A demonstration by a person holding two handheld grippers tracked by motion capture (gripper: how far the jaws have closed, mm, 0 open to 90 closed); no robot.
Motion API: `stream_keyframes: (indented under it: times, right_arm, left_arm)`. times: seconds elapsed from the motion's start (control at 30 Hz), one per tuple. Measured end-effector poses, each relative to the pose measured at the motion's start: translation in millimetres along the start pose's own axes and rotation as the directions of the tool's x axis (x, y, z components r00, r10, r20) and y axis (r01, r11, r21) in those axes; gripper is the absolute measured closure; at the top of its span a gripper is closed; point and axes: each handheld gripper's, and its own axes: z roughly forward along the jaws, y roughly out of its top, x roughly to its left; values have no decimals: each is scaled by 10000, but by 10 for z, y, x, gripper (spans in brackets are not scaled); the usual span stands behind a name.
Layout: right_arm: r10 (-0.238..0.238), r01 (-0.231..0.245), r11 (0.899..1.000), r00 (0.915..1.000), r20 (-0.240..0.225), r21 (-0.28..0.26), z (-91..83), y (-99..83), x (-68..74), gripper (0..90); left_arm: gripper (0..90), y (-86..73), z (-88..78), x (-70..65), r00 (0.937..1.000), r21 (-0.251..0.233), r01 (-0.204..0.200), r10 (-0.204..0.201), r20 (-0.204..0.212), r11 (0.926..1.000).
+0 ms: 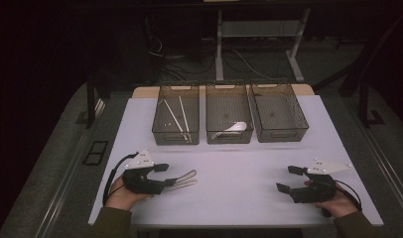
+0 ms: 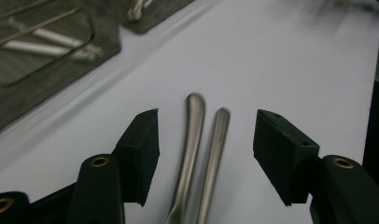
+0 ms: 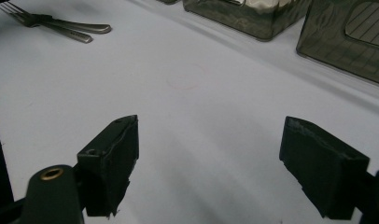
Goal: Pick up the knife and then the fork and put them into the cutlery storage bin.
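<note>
Now, two forks (image 2: 201, 154) between left hand-held gripper (image 2: 204, 154) jaws, untouched

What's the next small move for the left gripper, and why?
Probably close the left gripper further: two metal forks lie side by side on the white table between its jaws, and the pads do not yet touch the handles.

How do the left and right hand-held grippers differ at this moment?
The left hand-held gripper straddles two metal fork handles; the right hand-held gripper has bare table between its jaws. The left's jaws stand narrower than the right's. Both are open, gripping nothing.
</note>
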Motion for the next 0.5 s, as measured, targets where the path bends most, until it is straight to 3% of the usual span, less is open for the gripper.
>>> stream_keyframes:
  times: [0.07,0.2,0.5]
  right_arm:
    - [23,-23,10000,10000,-17,43,1,-2,-1,198]
    - [-43,43,10000,10000,-19,74,6,1,9,199]
    - [-64,64,9999,10000,7,89,2,-1,5,198]
  left_arm:
    - [447,-55,-39,57,10000,173,66,-65,-32,9998]
    - [568,-154,-63,91,9991,572,-225,205,358,9981]
    - [727,-216,70,42,9931,1690,-958,827,831,9810]
